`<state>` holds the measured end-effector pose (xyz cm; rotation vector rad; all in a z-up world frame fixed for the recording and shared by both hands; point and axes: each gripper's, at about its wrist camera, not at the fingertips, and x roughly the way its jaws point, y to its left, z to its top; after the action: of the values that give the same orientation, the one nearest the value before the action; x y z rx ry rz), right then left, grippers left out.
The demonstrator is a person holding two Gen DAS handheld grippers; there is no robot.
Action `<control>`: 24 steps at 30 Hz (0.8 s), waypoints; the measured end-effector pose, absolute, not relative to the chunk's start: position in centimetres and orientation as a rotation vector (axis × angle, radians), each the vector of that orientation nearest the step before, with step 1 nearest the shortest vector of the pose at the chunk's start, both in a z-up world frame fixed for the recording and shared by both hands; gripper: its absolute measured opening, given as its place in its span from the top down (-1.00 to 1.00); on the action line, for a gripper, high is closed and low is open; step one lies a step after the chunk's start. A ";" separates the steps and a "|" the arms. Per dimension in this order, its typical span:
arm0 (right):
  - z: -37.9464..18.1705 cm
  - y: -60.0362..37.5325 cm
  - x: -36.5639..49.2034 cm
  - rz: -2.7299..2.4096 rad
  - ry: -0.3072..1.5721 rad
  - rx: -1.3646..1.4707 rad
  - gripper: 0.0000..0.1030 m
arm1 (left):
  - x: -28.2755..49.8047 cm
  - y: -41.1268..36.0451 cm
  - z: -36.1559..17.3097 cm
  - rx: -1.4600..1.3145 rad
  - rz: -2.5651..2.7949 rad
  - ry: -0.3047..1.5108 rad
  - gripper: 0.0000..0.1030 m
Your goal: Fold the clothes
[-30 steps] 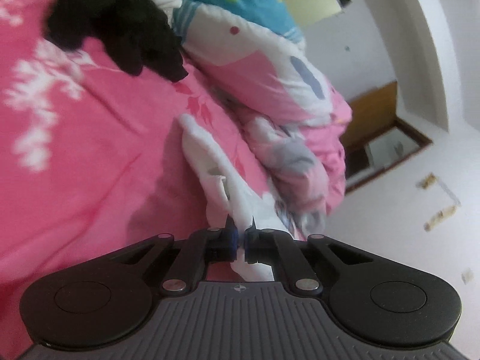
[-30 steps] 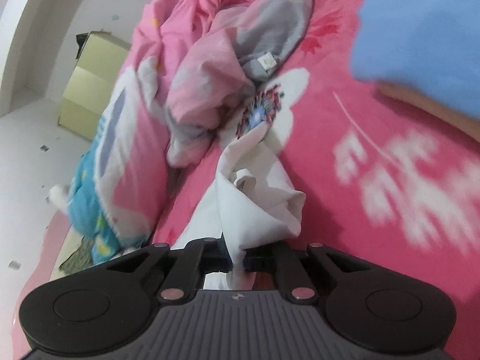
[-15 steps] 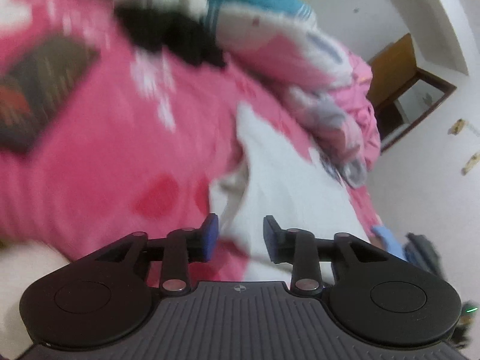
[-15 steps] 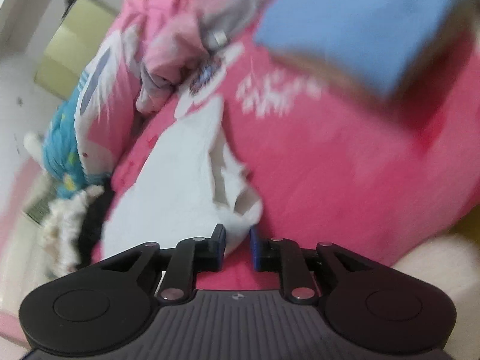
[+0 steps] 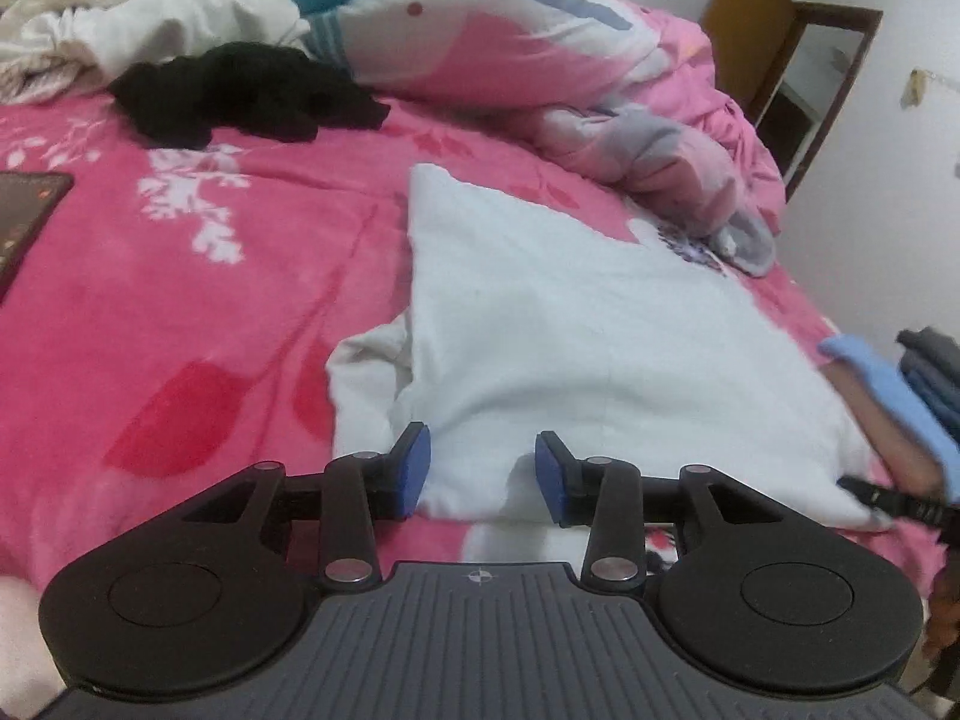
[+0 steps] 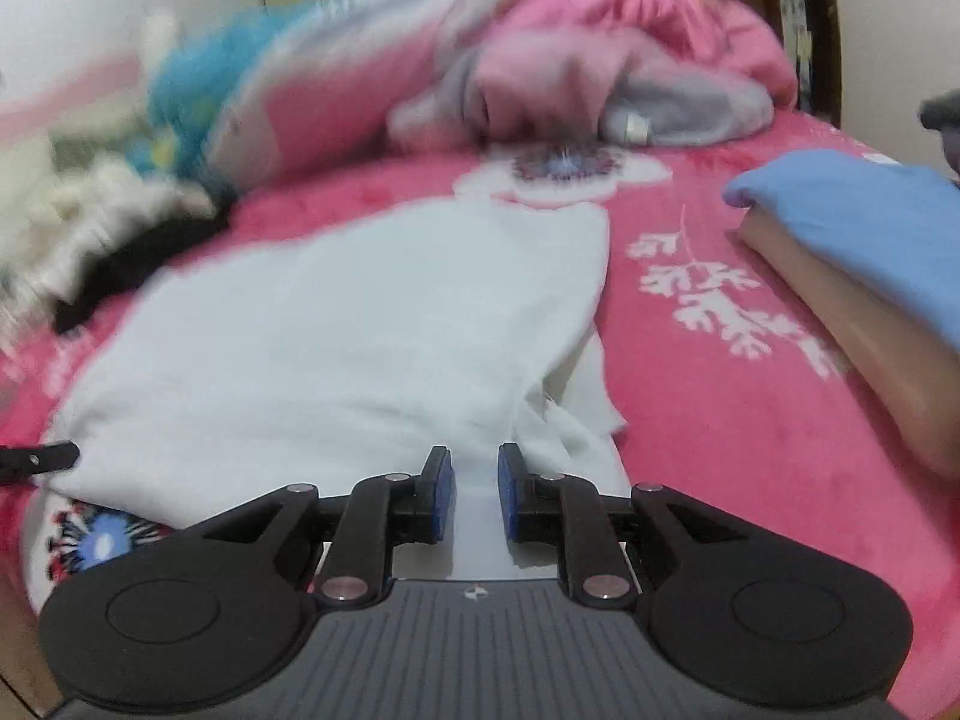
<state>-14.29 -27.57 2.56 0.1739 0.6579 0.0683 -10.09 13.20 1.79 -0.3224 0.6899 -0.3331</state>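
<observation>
On the pink bed [image 5: 180,312] the white garment [image 5: 576,324] lies flat. My left hand-held gripper [image 5: 480,471] has just spread wider, its jaws clear of the hem; my right hand-held gripper [image 6: 474,495] stands slightly parted over the cloth. Only the left view shows a black garment [image 5: 240,90] sharply; only the right shows a blue folded pile [image 6: 858,222] up close.

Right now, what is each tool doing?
Left tool: open, just let go, white garment between the jaws.
Right tool: open, garment between, not pinched.

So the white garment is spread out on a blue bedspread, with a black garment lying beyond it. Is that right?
Not quite: the bedspread is pink with white flowers, not blue. The left wrist view shows the white garment spread on it and the black garment beyond.
</observation>
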 end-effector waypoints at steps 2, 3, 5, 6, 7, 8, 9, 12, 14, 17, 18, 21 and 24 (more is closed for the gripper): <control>3.7 -27.6 -14.4 0.080 0.700 0.126 0.65 | -10.2 13.5 3.3 -0.321 -0.336 0.652 0.23; 4.5 -27.6 -14.1 0.073 0.712 0.118 0.65 | -10.1 13.4 4.1 -0.314 -0.340 0.622 0.21; 6.3 -27.7 -13.3 0.073 0.656 0.118 0.65 | -9.4 12.8 5.4 -0.292 -0.356 0.566 0.16; 7.2 -27.5 -12.6 0.081 0.613 0.113 0.65 | -8.6 12.1 5.3 -0.272 -0.353 0.563 0.06; 7.7 -27.4 -11.7 0.085 0.575 0.106 0.65 | -7.8 11.5 5.2 -0.252 -0.350 0.561 0.04; 7.9 -27.2 -10.7 0.085 0.549 0.096 0.65 | -7.0 10.8 5.1 -0.232 -0.347 0.558 0.03; 7.6 -27.0 -9.5 0.089 0.543 0.086 0.65 | -6.2 10.1 5.0 -0.212 -0.343 0.555 0.03; 3.3 -27.5 -5.4 0.093 0.660 0.095 0.65 | -3.6 10.2 1.9 -0.214 -0.261 0.685 0.11; 1.6 -28.5 -4.9 0.114 0.678 0.149 0.66 | -4.3 11.4 2.5 -0.263 -0.248 0.631 0.10; 3.9 -29.4 -5.0 0.120 0.679 0.204 0.64 | -4.9 12.4 4.6 -0.287 -0.250 0.533 0.04; 5.0 -29.5 -4.9 0.131 0.666 0.209 0.65 | -4.7 12.3 5.6 -0.274 -0.264 0.502 0.01; 7.9 -28.7 -3.6 0.193 0.587 0.183 0.64 | -2.1 10.0 7.5 -0.232 -0.346 0.471 -0.02; 7.8 -26.5 0.3 0.236 0.577 0.120 0.64 | 2.4 6.8 6.7 -0.188 -0.397 0.514 -0.03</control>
<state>0.35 -26.48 7.75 0.1197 0.5771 0.2362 2.44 6.84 6.74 -0.1884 0.5139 -0.3966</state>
